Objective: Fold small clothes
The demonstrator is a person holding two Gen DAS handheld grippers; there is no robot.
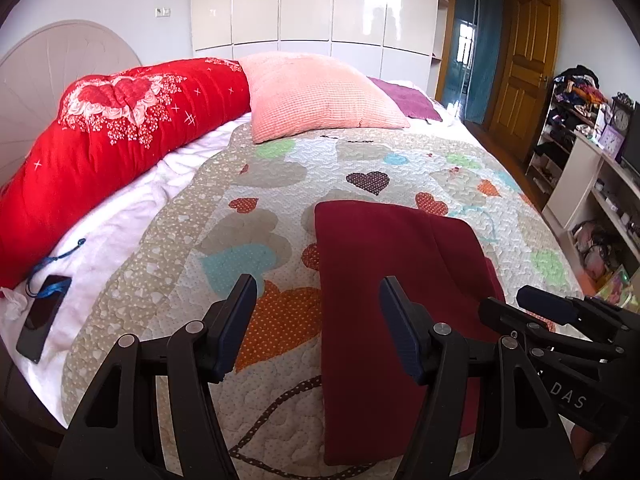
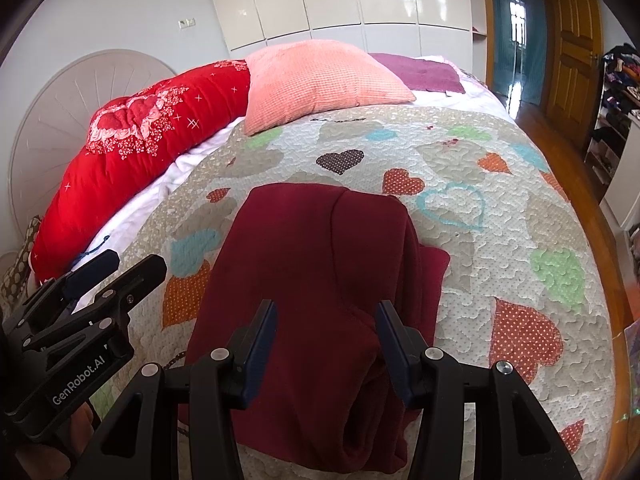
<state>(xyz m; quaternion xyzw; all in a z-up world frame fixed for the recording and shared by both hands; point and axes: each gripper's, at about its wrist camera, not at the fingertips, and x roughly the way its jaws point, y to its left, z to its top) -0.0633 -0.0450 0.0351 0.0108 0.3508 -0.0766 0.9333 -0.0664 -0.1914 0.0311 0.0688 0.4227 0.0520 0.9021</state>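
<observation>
Right wrist view puts the maroon garment (image 2: 320, 280) dead ahead, lying flat on the heart-patterned bedspread (image 2: 500, 240), already doubled into a long strip. Its long axis runs straight away from the camera, near end at the bed's edge, far end towards the pink pillow (image 2: 320, 80). The right claw (image 2: 326, 348) hangs over that near end, jaws partly spread, nothing between them. From the left wrist view, the left claw (image 1: 318, 328) hovers a touch wider, also empty, straddling the garment's left edge (image 1: 322, 320), with bare quilt under its left finger. So the right hand sits squarer over the cloth, and I'd judge the near end gets carried lengthwise towards the far end.
</observation>
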